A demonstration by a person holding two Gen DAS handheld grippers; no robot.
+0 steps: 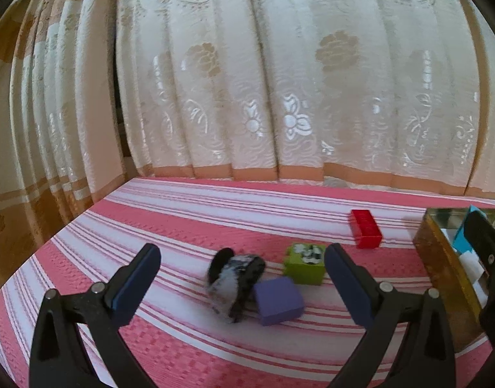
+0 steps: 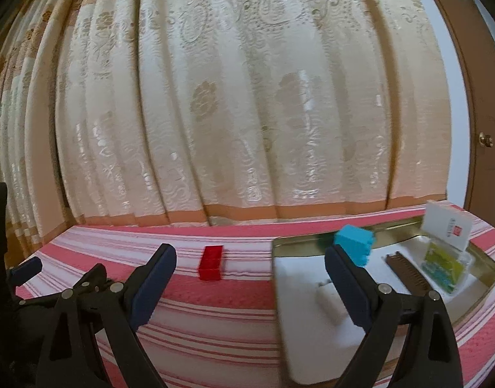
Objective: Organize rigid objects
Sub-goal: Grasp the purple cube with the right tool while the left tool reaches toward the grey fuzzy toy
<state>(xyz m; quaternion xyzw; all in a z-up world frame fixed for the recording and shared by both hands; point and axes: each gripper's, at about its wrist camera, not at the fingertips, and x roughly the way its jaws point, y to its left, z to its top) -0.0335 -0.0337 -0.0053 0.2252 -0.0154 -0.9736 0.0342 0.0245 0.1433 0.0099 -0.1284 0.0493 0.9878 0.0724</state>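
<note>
A gold-rimmed metal tray with a white lining is seen at the right of the striped bedspread. Inside it, a clear case of coloured pieces with its lid raised is set at the far right, a brown comb just left of it, and a blue block at the far left. On the bedspread, a purple block, a green cube, a blurred black-and-white toy and a red brick are left outside the tray. The left gripper is held low with fingers wide and nothing between them; the right gripper is likewise spread wide and empty at the tray's left edge.
</note>
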